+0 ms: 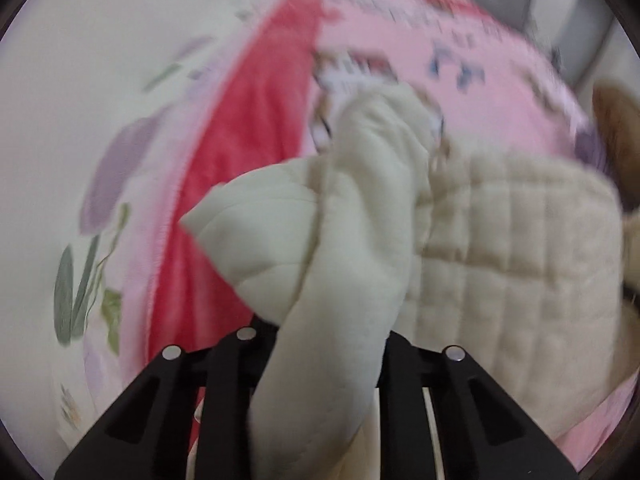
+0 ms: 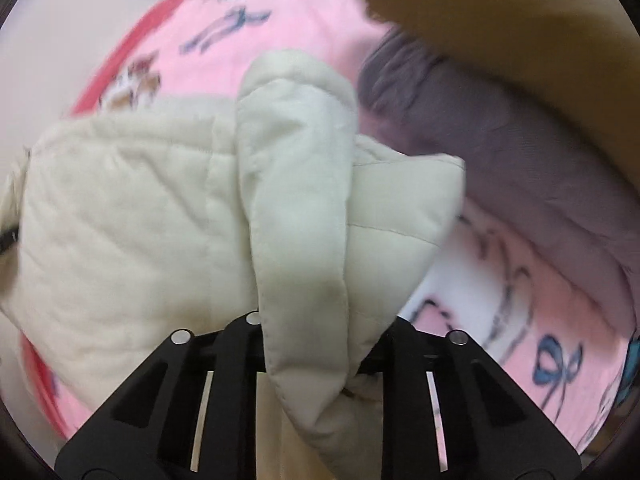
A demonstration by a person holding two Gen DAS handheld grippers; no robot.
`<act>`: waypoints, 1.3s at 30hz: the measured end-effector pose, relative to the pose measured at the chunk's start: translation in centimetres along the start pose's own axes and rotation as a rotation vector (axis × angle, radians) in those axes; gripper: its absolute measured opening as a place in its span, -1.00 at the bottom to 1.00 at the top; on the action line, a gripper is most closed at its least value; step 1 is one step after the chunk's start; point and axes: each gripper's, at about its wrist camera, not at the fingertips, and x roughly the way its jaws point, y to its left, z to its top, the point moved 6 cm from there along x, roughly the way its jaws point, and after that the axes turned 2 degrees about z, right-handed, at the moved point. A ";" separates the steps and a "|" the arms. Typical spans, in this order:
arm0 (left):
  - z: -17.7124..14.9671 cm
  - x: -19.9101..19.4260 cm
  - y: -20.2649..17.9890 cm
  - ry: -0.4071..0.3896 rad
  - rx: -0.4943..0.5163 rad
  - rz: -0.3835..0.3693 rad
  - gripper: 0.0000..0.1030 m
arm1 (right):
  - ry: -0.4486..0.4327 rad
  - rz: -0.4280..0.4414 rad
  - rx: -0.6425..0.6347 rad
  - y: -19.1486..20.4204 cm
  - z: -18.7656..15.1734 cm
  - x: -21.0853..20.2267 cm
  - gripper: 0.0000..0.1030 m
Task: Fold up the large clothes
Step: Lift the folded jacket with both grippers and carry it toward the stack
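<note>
Left gripper (image 1: 320, 344) is clamped on a bunched fold of the cream jacket (image 1: 500, 240), and my right gripper (image 2: 320, 336) is pinching another fold, all above the pink blanket (image 2: 280, 20).

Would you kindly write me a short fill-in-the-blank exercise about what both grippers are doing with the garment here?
1. The left gripper is shut on a fold of the cream quilted ____.
2. The right gripper is ____ on the jacket too.
3. Under the jacket lies a blanket whose main colour is ____.
4. Beside the jacket in the right wrist view lies a ____ garment.

Missing words: jacket; shut; pink; grey
</note>
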 end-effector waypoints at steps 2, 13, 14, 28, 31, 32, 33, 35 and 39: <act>-0.5 -3.7 1.0 -0.063 -0.045 -0.029 -0.65 | -0.043 0.056 0.077 -0.3 0.1 -3.3 -0.71; -3.9 -18.3 2.6 -0.193 -0.089 -0.066 -0.66 | -0.160 -0.013 0.071 2.4 -5.9 -19.4 -0.72; -4.0 -19.6 2.3 -0.206 -0.080 -0.088 -0.66 | -0.166 -0.026 0.089 1.9 -6.6 -20.9 -0.72; 3.1 -30.5 -18.3 -0.503 0.148 -0.399 -0.66 | -0.420 -0.223 0.256 -12.4 -7.7 -37.2 -0.71; 6.5 -31.9 -24.5 -0.549 0.147 -0.442 -0.66 | -0.497 -0.217 0.240 -17.6 -4.9 -40.3 -0.71; 7.5 -32.1 -26.2 -0.557 0.140 -0.454 -0.66 | -0.525 -0.210 0.228 -19.6 -3.5 -41.3 -0.71; 9.1 -32.2 -28.5 -0.557 0.116 -0.468 -0.66 | -0.540 -0.205 0.222 -21.3 -2.2 -42.1 -0.71; 11.5 -32.0 -32.0 -0.551 0.087 -0.487 -0.66 | -0.581 -0.182 0.206 -24.7 0.9 -43.3 -0.71; 15.4 -31.5 -38.8 -0.561 0.082 -0.463 -0.66 | -0.560 -0.141 0.166 -30.4 6.4 -43.5 -0.70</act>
